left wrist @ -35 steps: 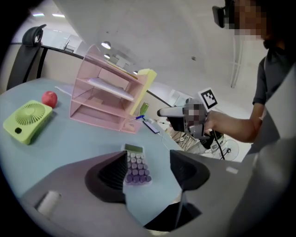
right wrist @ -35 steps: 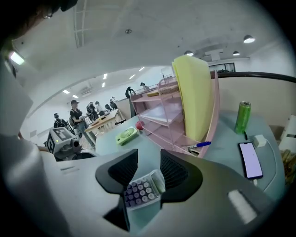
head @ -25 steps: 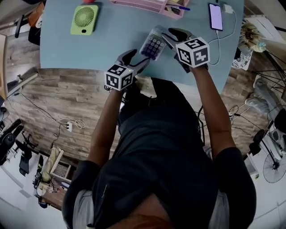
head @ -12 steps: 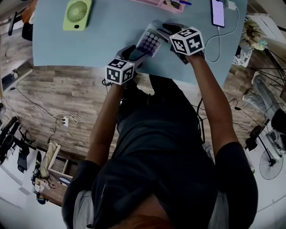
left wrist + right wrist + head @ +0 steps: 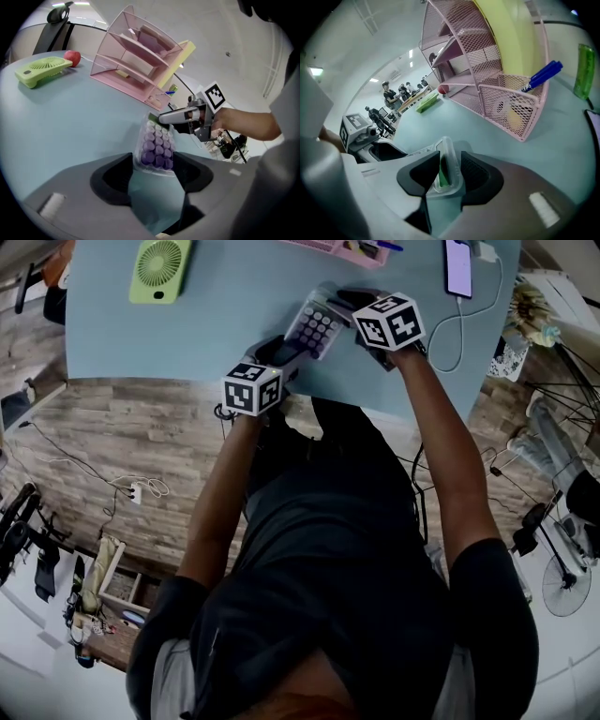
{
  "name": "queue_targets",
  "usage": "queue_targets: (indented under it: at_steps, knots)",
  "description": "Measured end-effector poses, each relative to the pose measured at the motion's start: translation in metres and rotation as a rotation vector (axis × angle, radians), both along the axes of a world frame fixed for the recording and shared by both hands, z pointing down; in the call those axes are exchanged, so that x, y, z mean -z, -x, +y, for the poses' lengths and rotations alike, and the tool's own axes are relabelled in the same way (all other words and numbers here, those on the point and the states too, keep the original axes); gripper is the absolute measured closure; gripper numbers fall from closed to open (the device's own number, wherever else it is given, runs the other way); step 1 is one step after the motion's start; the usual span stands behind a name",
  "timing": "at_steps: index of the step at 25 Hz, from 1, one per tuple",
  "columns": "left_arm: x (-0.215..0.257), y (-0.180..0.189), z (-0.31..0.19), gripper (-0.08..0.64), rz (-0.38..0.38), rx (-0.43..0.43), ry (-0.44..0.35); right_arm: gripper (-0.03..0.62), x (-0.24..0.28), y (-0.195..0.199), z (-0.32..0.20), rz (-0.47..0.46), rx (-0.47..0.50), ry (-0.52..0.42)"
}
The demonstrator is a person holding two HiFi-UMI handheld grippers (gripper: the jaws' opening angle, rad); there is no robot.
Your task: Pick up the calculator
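The calculator [image 5: 315, 329], clear-cased with purple keys, is held tilted above the blue table [image 5: 216, 324] between both grippers. My left gripper [image 5: 286, 351] is shut across its near end; in the left gripper view the keypad [image 5: 157, 147] rises from between the jaws of the left gripper [image 5: 154, 171]. My right gripper [image 5: 345, 304] clamps the far end, and it also shows in the left gripper view [image 5: 180, 116]. In the right gripper view the calculator [image 5: 446, 164] stands edge-on, pinched by the right gripper [image 5: 449, 174].
A green fan [image 5: 159, 270] lies at the table's far left, with a red ball [image 5: 72, 57] beside it. A pink mesh organiser [image 5: 487, 70] holding a blue pen [image 5: 541, 75] stands at the back. A phone [image 5: 458, 268] with its cable [image 5: 459, 329] lies far right.
Both grippers stay on the calculator. The right gripper has shifted a little left and farther over the table, and the calculator has gone with it.
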State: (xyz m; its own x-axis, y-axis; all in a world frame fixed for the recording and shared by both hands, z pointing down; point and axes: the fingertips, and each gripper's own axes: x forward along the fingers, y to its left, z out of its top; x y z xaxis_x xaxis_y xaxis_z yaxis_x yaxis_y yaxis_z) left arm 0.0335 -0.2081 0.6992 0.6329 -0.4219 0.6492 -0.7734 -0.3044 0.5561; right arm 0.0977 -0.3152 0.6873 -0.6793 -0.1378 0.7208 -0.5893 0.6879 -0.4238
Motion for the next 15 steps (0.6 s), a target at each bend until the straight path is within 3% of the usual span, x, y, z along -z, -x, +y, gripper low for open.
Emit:
queue_targets:
  at_steps: [7, 15]
  knots:
    - [-0.004, 0.009, -0.005, 0.304, -0.009, 0.059, 0.072, 0.465, 0.004, -0.004, 0.01, 0.031, -0.033, 0.001]
    - [0.026, 0.021, -0.007, 0.301, -0.099, 0.015, -0.039, 0.465, 0.038, 0.002, 0.015, -0.012, -0.102, -0.077]
